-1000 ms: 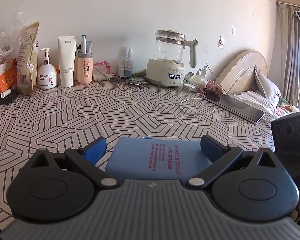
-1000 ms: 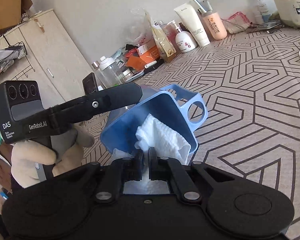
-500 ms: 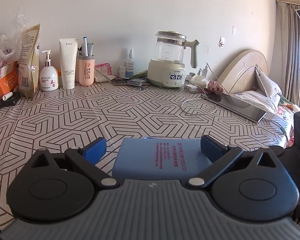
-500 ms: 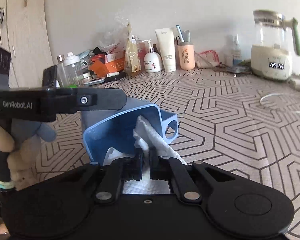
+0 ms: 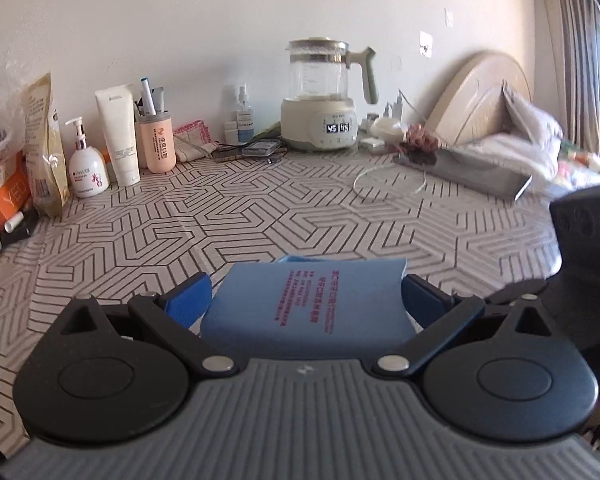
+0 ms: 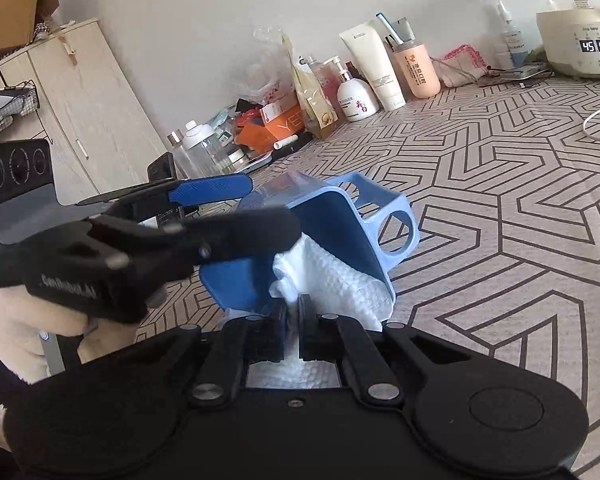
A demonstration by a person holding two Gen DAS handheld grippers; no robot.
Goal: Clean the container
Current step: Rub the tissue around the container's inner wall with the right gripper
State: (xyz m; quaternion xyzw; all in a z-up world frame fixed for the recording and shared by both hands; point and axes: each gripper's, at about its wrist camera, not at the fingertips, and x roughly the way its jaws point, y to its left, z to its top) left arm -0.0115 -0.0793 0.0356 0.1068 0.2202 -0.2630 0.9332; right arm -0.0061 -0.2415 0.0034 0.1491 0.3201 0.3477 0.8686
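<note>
The blue container (image 6: 340, 236) hangs tipped above the patterned table (image 6: 500, 184), clamped across its sides by the left gripper (image 5: 306, 300). A white paper towel (image 6: 332, 280) sits inside its open mouth, pinched in the nearly closed right gripper (image 6: 292, 312). Bottles (image 6: 356, 92) and a kettle (image 5: 324, 96) line the wall

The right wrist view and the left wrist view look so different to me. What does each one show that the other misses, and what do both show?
Only the right wrist view shows the white paper towel pinched in the right gripper and pushed into the blue container's open mouth, plus the wooden cabinet.

Only the left wrist view shows the container's flat side with red print, the bed pillows and the curtain.

Both show the container clamped in the left gripper, the patterned tablecloth, the kettle and the toiletries by the wall.
</note>
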